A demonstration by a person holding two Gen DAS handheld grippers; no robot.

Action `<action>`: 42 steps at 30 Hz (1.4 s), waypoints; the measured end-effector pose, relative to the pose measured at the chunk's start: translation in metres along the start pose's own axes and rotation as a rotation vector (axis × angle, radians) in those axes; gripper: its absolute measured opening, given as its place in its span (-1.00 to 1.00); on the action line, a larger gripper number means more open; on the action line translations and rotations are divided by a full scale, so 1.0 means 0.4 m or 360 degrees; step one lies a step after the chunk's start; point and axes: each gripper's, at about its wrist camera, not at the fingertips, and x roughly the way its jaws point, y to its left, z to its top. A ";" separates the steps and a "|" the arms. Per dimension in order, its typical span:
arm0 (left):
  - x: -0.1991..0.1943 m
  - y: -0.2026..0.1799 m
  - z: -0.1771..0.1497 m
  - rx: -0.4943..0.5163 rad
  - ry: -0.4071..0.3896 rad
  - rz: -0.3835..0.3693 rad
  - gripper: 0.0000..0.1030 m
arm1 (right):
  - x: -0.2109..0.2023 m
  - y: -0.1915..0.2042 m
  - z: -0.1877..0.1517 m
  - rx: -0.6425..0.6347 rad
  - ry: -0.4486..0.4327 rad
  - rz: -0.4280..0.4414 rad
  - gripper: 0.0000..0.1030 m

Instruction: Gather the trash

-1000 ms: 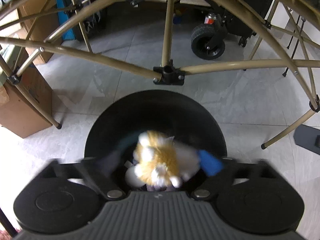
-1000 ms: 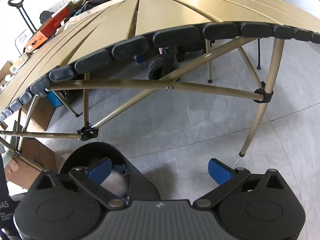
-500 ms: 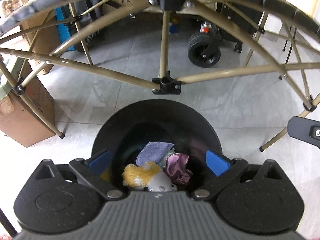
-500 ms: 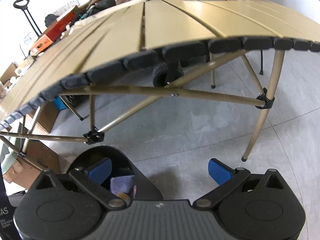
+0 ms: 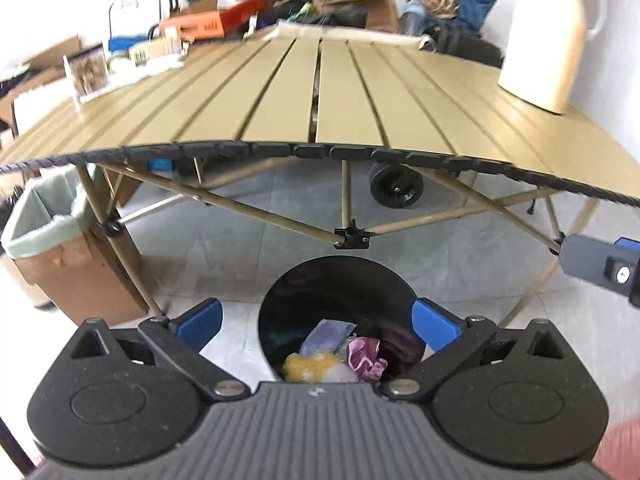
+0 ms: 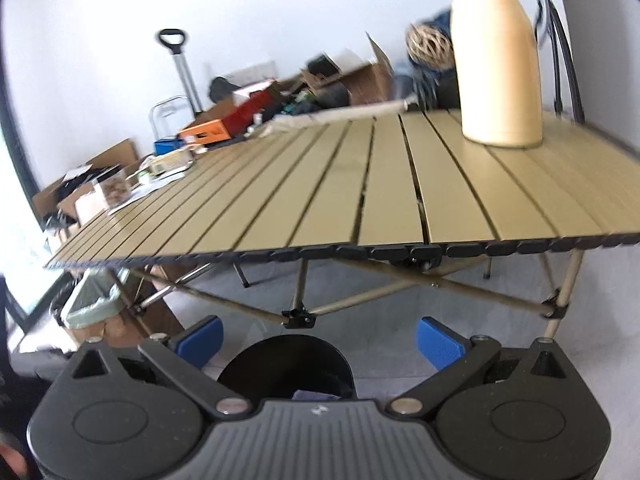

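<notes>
left tongs [image 5: 316, 322] wide open, empty, raised above bin [image 5: 340, 280] | yellow scrap [image 5: 308, 364] dropped inside since release | right tongs [image 6: 316, 340] wide open, empty | tabletop [image 6: 360, 184] seemingly cleared of trash

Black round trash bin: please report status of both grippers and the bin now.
Left gripper open, empty, above black round trash bin. Right gripper open, empty. Bin holds yellow fluffy piece, purple cloth, pink crumpled piece. Nothing in the way.

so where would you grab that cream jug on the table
Take the cream jug around its plain round body, coming level from the table's near edge. It stands upright there with bare slats in front, and its handle sits off to one side.
</notes>
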 end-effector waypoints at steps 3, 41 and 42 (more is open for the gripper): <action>-0.082 0.013 -0.036 0.0021 -0.0033 -0.0028 1.00 | -0.090 0.025 -0.040 -0.0007 -0.0023 0.0046 1.00; -0.441 0.022 -0.258 0.0139 -0.0215 -0.0195 1.00 | -0.440 0.166 -0.187 -0.0099 0.0143 -0.0149 1.00; -0.441 0.022 -0.258 0.0139 -0.0215 -0.0195 1.00 | -0.439 0.167 -0.187 -0.0100 0.0143 -0.0148 1.00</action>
